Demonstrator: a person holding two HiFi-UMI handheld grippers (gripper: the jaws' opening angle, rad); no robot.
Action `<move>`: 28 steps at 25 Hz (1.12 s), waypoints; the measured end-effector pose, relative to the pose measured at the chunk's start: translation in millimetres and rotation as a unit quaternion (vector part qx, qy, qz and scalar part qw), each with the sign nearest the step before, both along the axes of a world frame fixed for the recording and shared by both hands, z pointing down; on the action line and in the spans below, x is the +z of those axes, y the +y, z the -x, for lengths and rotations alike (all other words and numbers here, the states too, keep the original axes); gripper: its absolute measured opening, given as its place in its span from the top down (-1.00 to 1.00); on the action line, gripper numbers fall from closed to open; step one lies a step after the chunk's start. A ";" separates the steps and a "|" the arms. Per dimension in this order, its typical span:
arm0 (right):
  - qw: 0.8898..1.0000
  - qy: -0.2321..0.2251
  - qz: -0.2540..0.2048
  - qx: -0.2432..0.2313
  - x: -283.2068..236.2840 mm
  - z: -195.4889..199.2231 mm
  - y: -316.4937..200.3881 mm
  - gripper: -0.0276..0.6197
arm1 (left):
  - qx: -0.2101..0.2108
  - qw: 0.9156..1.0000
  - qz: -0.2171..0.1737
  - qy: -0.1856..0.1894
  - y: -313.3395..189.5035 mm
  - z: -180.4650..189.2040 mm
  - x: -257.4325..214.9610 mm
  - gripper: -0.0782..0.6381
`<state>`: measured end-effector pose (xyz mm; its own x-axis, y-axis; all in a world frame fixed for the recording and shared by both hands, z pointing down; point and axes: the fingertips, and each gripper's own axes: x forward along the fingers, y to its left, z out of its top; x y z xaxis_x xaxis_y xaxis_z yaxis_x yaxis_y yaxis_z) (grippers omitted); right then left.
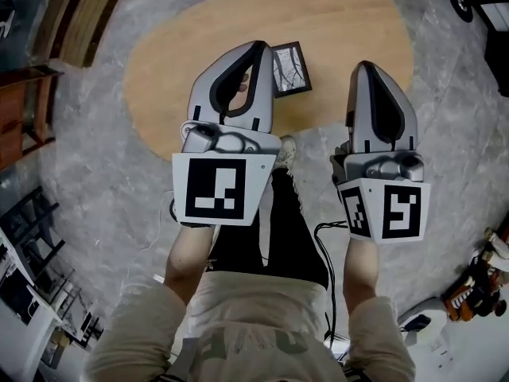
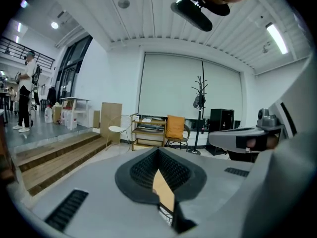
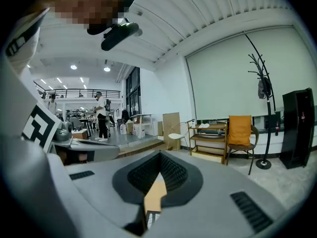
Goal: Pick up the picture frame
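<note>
Black rectangular picture frame [image 1: 291, 68] lies flat on the oval wooden table [image 1: 350, 22], long axis pointing away from the person, just beside the left gripper [image 1: 258, 50]; that and the right gripper [image 1: 364, 67] are both closed tight, empty.

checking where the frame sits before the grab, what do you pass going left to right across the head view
wooden steps → left gripper → picture frame → right gripper
</note>
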<state>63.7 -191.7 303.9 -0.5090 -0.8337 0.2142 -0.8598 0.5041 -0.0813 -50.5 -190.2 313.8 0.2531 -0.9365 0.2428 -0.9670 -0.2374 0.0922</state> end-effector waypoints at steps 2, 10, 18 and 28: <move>1.000 0.005 0.010 -0.004 34.6 8.0 -0.8 0.90 | -0.008 1.000 0.011 -0.001 0.7 10.2 35.4 0.76; 0.998 0.023 0.052 -0.005 178.4 11.2 18.4 0.90 | -0.014 0.999 0.048 -0.018 19.6 13.1 146.4 0.76; 0.991 0.046 0.121 -0.033 261.2 18.5 58.9 0.90 | -0.013 0.996 0.085 -0.017 51.9 2.1 212.2 0.76; 0.990 0.070 0.107 -0.063 262.2 25.6 49.0 0.90 | -0.009 0.995 0.094 -0.031 48.1 -1.4 220.5 0.76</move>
<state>38.0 -142.7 566.2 -0.5586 -0.6937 0.4548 -0.8019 0.5918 -0.0821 -49.1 -142.1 534.3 0.2160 -0.8770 0.4292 -0.9761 -0.2047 0.0729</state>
